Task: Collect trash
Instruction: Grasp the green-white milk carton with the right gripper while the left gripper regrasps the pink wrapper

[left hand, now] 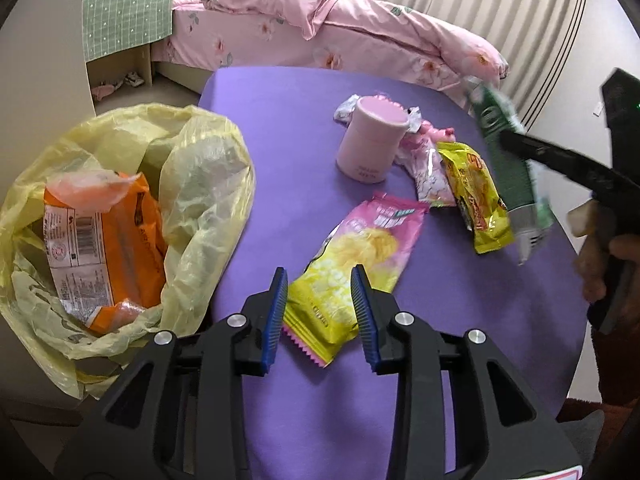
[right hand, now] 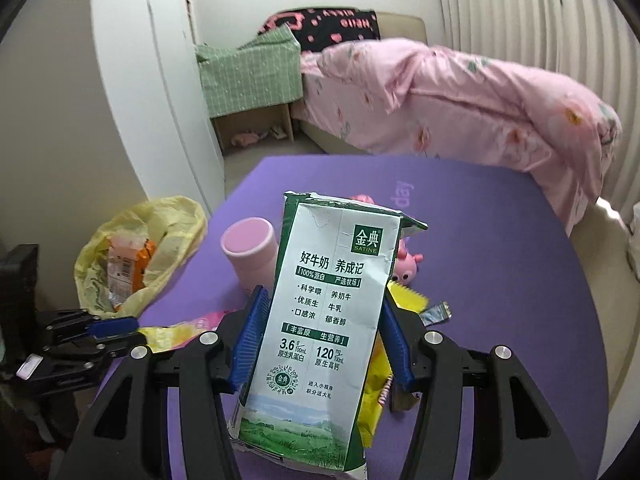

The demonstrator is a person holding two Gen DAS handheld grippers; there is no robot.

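Trash on the purple table (left hand: 280, 128) is partly cleared: an orange packet (left hand: 108, 236) already lies in the yellow bag (left hand: 200, 200) at the near left edge, so the step in hand looks like carrying the next piece over. The right gripper (right hand: 320, 340) has its blue pads pressed on both sides of a green-and-white milk carton (right hand: 324, 312), held upright and clear of the table, far to the right of the bag. Its next move calls for a sweep left across the table and a release over the bag's mouth. The left gripper (left hand: 320, 308) points steeply down with its jaws partly parted on either side of a pink-and-yellow snack packet (left hand: 352, 264), the pads apparently not pressing it. A pink cup (left hand: 370, 140) and other wrappers (left hand: 476, 196) remain farther back.
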